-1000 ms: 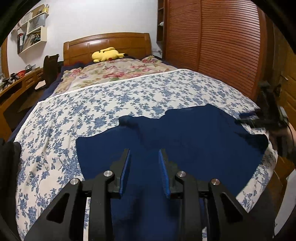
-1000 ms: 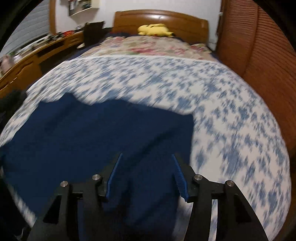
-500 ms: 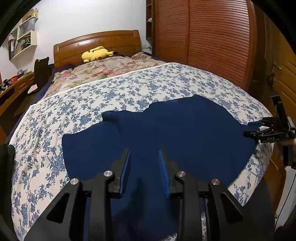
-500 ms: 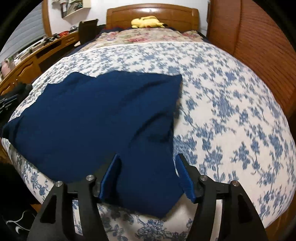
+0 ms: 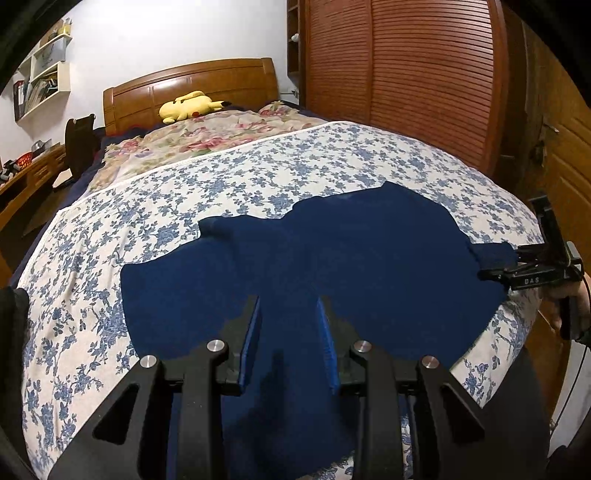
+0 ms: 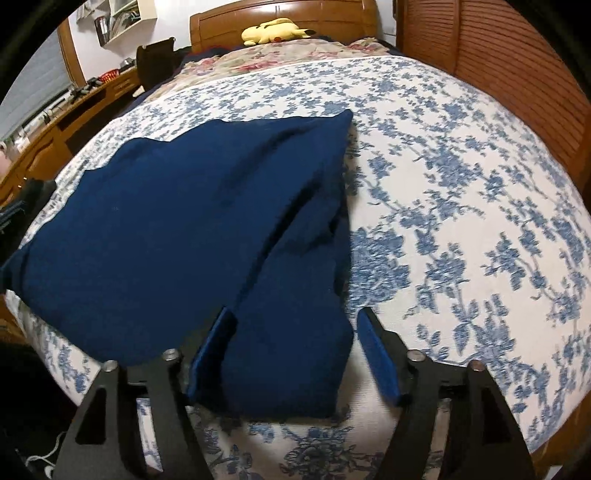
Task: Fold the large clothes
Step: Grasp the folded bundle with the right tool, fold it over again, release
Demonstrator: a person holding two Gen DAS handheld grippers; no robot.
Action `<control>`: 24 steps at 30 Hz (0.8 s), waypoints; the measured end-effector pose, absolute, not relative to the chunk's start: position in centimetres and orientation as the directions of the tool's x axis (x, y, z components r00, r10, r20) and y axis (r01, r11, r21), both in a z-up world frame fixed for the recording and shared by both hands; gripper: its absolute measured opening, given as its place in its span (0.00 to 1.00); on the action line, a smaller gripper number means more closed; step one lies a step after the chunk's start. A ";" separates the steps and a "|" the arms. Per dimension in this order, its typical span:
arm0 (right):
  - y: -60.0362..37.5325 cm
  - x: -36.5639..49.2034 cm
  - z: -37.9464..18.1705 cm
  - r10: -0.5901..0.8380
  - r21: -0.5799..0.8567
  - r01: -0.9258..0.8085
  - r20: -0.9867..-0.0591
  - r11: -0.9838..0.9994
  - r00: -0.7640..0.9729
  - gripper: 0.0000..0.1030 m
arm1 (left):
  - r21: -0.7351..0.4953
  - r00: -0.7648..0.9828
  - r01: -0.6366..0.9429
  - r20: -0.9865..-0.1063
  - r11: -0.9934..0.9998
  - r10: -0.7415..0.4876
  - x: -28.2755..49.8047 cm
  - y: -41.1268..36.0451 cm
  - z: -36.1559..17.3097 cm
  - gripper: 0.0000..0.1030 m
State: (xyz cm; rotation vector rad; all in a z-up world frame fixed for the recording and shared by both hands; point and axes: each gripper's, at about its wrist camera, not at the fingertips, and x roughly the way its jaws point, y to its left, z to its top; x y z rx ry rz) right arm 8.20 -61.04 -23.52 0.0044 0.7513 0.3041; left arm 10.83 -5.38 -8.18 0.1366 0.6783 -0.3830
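— Two tongs, what state?
— Left tongs [image 5: 289, 334] stand part open above the navy garment [image 5: 332, 258], gripping nothing. Right tongs [image 6: 295, 347] gape wide astride its near right corner, not clamped.
— Where is the garment?
— Spread flat on the floral bedspread [image 6: 461, 184], near edge; yellow plush [image 6: 275, 30] lies far by the headboard [image 5: 192, 85].

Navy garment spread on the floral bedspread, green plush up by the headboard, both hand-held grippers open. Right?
Not quite: the plush is yellow, as the left wrist view shows. The rest holds: navy garment on the bedspread, left hand-held gripper and right hand-held gripper open.
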 end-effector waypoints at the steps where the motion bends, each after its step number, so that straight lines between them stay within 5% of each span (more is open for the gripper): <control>1: -61.1 8.2 -23.5 0.284 0.121 -0.276 -0.670 0.953 0.686 0.58 | 0.002 0.711 0.391 -0.636 0.920 -0.301 10.8 -5.5 -8.3 0.30; 12: -61.9 7.8 -22.6 0.397 0.233 -0.325 -0.622 0.917 0.675 0.23 | 0.015 0.707 0.406 -0.638 0.914 -0.304 10.3 -6.0 -8.3 0.30; 24: -55.1 6.1 -13.2 0.544 0.188 -0.520 -0.450 0.833 0.708 0.20 | -0.031 0.768 0.285 -0.591 0.958 -0.247 9.3 2.1 -6.6 0.30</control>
